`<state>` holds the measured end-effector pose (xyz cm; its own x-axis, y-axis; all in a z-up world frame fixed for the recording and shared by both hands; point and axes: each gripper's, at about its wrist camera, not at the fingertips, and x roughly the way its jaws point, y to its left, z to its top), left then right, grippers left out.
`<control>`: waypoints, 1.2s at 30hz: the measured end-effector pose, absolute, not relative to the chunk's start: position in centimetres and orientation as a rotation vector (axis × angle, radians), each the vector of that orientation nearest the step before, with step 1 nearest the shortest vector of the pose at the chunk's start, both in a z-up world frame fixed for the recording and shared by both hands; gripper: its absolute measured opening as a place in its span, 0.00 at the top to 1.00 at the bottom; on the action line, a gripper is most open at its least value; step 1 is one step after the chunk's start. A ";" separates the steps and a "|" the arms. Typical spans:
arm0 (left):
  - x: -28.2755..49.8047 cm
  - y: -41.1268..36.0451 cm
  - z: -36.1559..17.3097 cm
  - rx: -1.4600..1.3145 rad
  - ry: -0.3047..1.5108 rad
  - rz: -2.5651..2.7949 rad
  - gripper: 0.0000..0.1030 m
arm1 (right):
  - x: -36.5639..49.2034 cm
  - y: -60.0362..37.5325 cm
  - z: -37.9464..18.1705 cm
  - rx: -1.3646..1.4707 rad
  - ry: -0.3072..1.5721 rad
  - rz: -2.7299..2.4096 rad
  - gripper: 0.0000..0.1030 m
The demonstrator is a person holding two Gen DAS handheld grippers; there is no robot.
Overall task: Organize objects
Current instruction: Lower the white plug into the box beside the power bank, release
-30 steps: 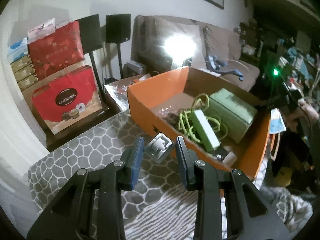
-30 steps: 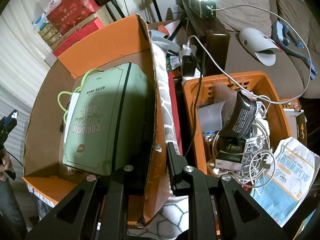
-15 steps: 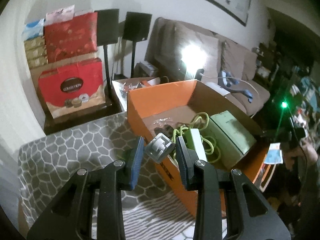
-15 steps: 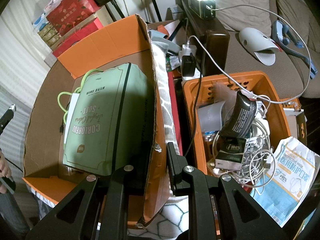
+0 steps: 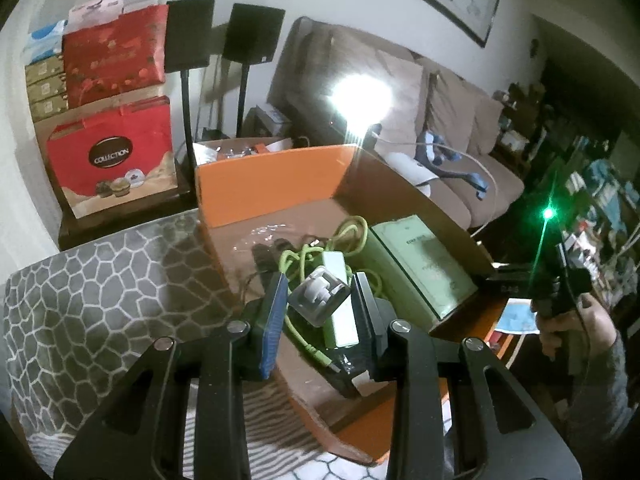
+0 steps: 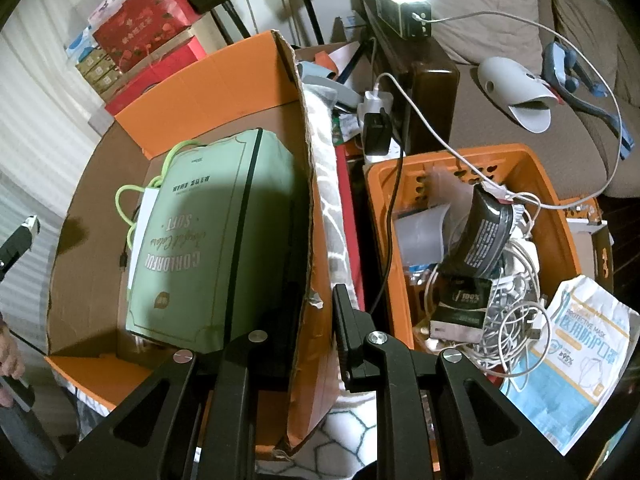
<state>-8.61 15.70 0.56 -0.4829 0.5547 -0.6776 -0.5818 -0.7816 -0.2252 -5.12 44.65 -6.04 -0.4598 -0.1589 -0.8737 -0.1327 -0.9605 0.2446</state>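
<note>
In the left wrist view, the left gripper (image 5: 319,303) pinches a small grey-and-white plug adapter (image 5: 319,298) between its blue-faced pads, low in the centre of the frame. The adapter sits tilted, its pale pronged face turned toward the upper left; it is roughly cube-shaped, so no clear long axis shows. It hangs over the open orange cardboard box (image 5: 272,184), above a white-and-green power strip (image 5: 340,312) whose long axis runs from the centre toward the lower right, amid a lime-green coiled cable (image 5: 312,256). Right of these lies a flat pale-green packet (image 5: 424,264), its length running from upper left to lower right. The box stands on a grey honeycomb-patterned cloth (image 5: 100,280).

In the right wrist view, the right gripper (image 6: 316,320) is pressed together on the box's upright right wall at bottom centre. An orange plastic crate (image 6: 380,208) of tangled white cables sits to the right.
</note>
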 end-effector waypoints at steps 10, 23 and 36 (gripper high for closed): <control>-7.9 18.0 -1.3 -1.035 0.097 2.255 0.71 | -5.1 44.5 -6.1 1.618 -0.441 -2.635 0.84; -7.2 19.7 -2.8 -1.075 0.153 2.272 0.66 | -5.1 44.6 -6.1 1.617 -0.442 -2.635 0.84; -7.1 18.5 -2.0 -1.059 0.098 2.311 0.40 | -5.0 44.7 -5.6 1.597 -0.453 -2.654 0.84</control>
<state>-7.09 18.47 -1.96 -0.5103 0.4819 -0.7123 -0.5405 -0.8239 -0.1703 -4.98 44.69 -5.62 -0.4794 -0.1575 -0.8634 -0.1377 -0.9581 0.2512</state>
